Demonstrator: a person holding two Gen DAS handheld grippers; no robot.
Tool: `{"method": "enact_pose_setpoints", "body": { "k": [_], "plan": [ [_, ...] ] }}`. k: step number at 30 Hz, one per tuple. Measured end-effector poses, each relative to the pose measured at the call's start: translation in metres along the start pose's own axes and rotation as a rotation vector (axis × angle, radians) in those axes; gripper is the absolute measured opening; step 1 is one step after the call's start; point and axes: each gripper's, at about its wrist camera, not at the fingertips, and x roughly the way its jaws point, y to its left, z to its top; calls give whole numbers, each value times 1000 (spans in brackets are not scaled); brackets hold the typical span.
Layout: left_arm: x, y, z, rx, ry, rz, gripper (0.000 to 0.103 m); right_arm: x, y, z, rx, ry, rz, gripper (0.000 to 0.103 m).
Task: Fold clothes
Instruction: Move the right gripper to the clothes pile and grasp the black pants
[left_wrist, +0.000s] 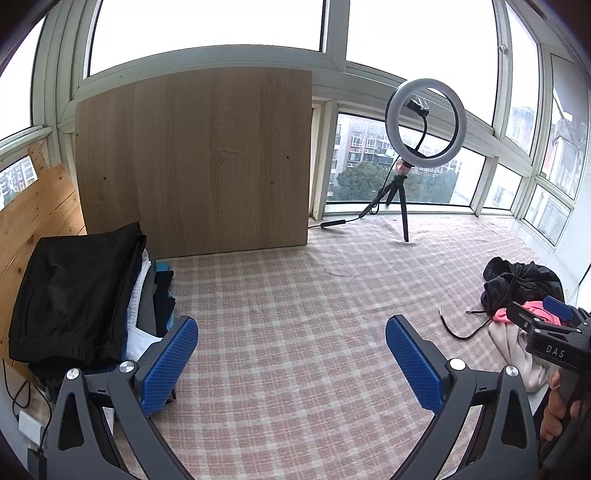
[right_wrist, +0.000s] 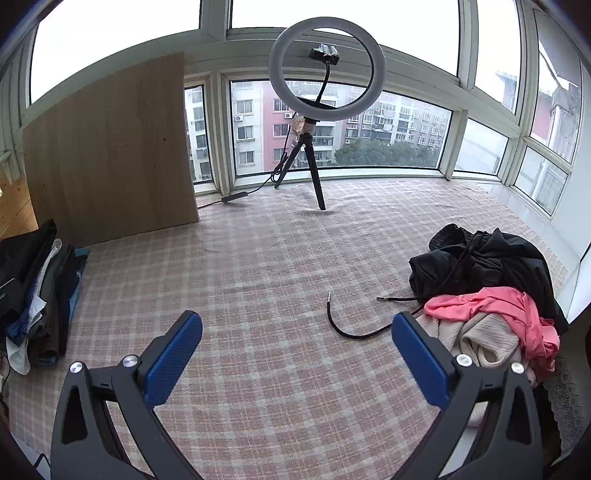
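Observation:
A stack of folded clothes (left_wrist: 74, 295) with a black garment on top stands at the left; the same stack (right_wrist: 37, 295) shows at the left edge of the right wrist view. At the right lies an unfolded heap: a black garment (right_wrist: 487, 262) with a loose drawstring (right_wrist: 351, 328), a pink top (right_wrist: 495, 306) and a beige knit (right_wrist: 476, 343). My left gripper (left_wrist: 291, 350) is open, empty, above the checked cloth (left_wrist: 295, 295) beside the stack. My right gripper (right_wrist: 297, 343) is open and empty, its right finger next to the heap; it also shows as the right gripper (left_wrist: 546, 328), held by a hand.
A ring light on a tripod (right_wrist: 321, 110) stands at the back by the windows, its cable trailing left. A wooden board (left_wrist: 195, 158) leans upright at the back left. A pine panel (left_wrist: 29, 221) lines the left side. A power strip (left_wrist: 29, 424) lies at the lower left.

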Motion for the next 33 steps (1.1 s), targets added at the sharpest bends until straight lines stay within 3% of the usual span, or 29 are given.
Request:
{"method": "enact_pose_setpoints", "body": {
  "k": [6,10,15,22,27,30,31,33],
  "plan": [
    [2,-63,16,-7,-32,-44,102,-4,-68,7,-9,-26,-4,102],
    [10,-114,24,13,-51,-71,102,-1,-140,11,39,-31,-43,95],
    [24,-175,34,28,-66,-110,102,13,-248,15,120,-25,-96,94],
    [56,-235,41,8,-21,-163,102,63,-352,39,36,65,-92,94],
    [71,-248,37,10,21,-124,102,129,-373,54,-162,187,-116,94],
    [81,-243,35,-1,56,-79,102,170,-383,58,-179,278,-89,94],
    [83,-239,35,-9,64,-68,102,181,-390,59,-148,318,-64,70],
    [82,-230,37,-13,66,-39,102,204,-402,62,-85,398,-16,5]
  ]
}}
